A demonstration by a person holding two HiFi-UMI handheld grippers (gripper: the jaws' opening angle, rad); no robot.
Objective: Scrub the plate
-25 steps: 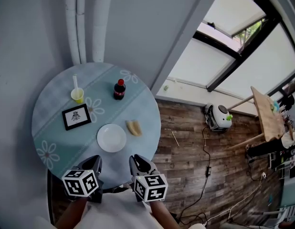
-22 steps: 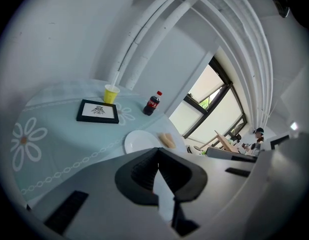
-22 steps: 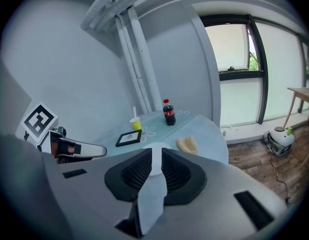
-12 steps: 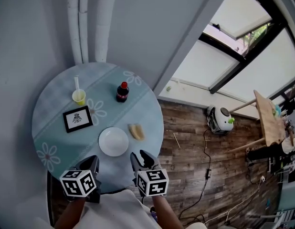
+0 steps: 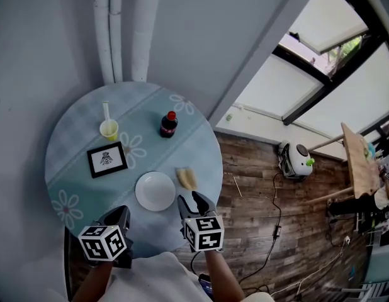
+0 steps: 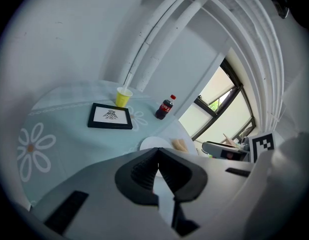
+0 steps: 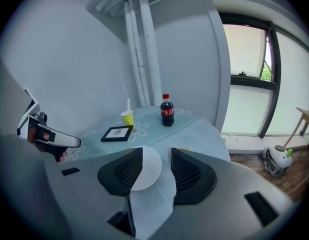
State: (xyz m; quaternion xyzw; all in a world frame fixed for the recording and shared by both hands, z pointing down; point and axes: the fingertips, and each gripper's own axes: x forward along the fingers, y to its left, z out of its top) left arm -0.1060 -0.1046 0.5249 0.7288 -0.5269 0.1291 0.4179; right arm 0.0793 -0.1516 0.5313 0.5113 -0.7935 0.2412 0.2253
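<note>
White plate (image 5: 155, 191) is left unheld: left claw (image 5: 116, 214) closed, empty; right claw (image 5: 194, 201) just opening, nothing between. Tan sponge (image 5: 187, 178) by tabletop (image 5: 81, 137) edge could be knocked off.

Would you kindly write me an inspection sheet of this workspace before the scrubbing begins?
Surface: round table, pale blue flowered cloth.
Job's things: white plate near the front edge; sponge just right of it.
Clutter: cola bottle, yellow cup with straw, framed picture, behind the plate.
Grippers: left hand-held gripper shut, empty; right hand-held gripper open, its jaws have just been opening, nothing between them.
Cables: black cable on the wooden floor, right of the table.
Surroundings: wall pipes, window, small white appliance on the floor.
</note>
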